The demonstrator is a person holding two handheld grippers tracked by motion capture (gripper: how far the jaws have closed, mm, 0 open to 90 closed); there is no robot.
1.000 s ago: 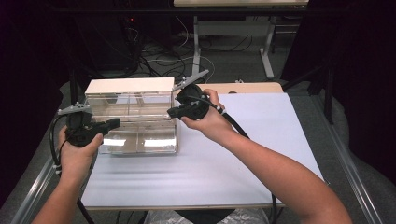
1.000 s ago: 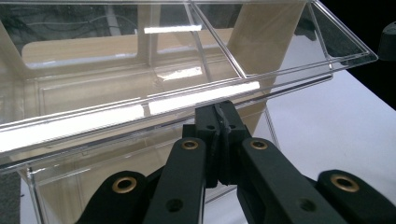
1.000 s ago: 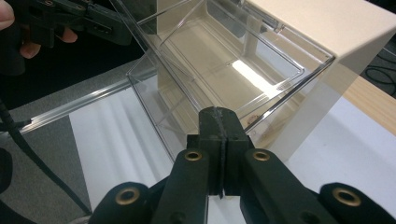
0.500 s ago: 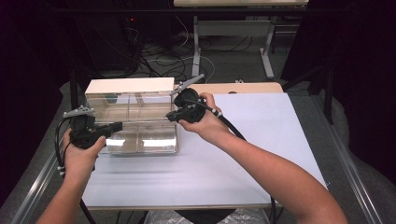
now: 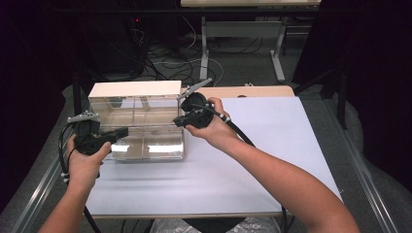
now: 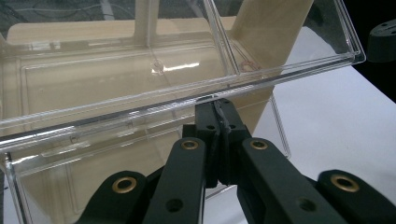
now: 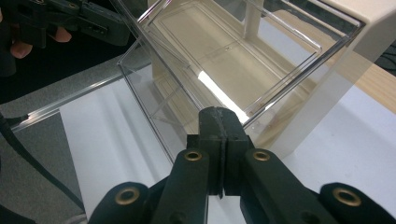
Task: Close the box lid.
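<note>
A clear plastic box (image 5: 145, 138) with a cream top panel (image 5: 136, 89) and cream end walls stands on the white sheet (image 5: 272, 145). My left gripper (image 5: 124, 131) reaches in from the box's left side. Its jaws are pressed together with the tips right under the clear rim (image 6: 140, 109); I cannot tell if they touch it. My right gripper (image 5: 177, 121) is at the box's right end, also shut, its tips (image 7: 219, 119) against the corner of the clear wall (image 7: 299, 60). Nothing sits between either pair of jaws. The clear box (image 7: 224, 60) looks empty inside.
A wooden board (image 5: 243, 91) lies behind the white sheet. Cables (image 5: 170, 63) and desk legs (image 5: 204, 48) are on the floor beyond the table. A metal rail (image 5: 39, 189) runs along the table's left edge. The other hand's gripper (image 7: 88, 21) shows past the box.
The left hand has shifted slightly nearer along the box's left side. The right hand and the box have stayed where they were.
</note>
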